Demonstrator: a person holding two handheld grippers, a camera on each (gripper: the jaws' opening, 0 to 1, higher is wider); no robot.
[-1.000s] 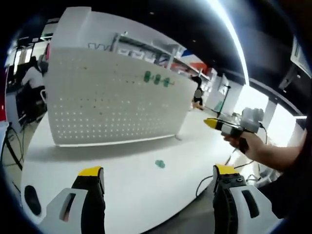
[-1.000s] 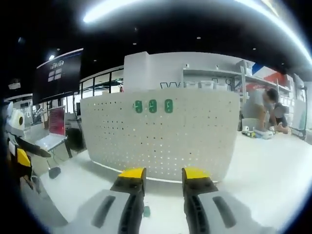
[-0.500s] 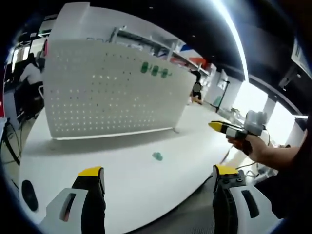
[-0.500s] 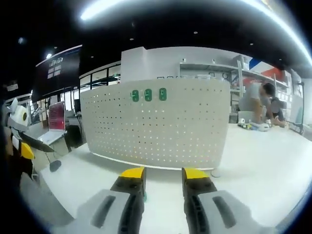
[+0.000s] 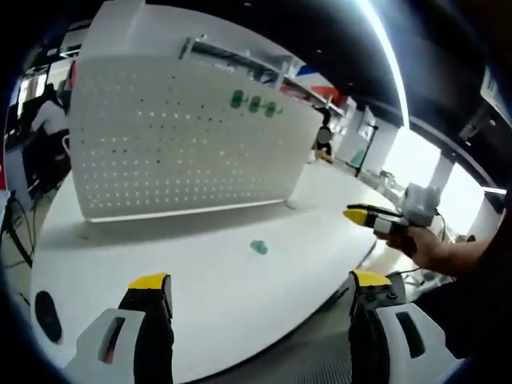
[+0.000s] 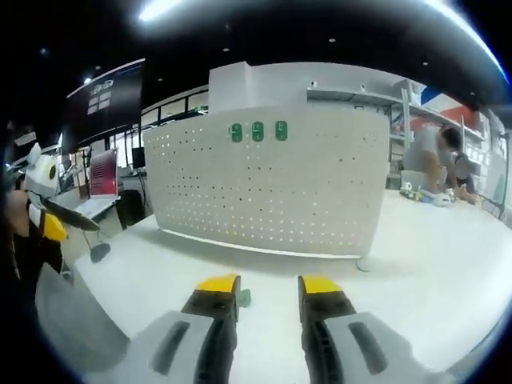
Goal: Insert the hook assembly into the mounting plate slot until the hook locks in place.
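- Evidently nothing had been picked up: the left tool (image 5: 252, 292) stood with its jaws spread wide and empty, well back from the desk (image 5: 200, 272).
- The right tool (image 6: 268, 286) held its jaws narrowly parted, gripping nothing, lined up toward the small green hook piece (image 6: 244, 298) lying just beyond its left tip, probably for a grasp.
- The white pegboard plate (image 6: 272, 192) stood upright at the far side of the desk, three green hooks (image 6: 258, 131) already mounted near its top edge, likely marking where the next belongs.
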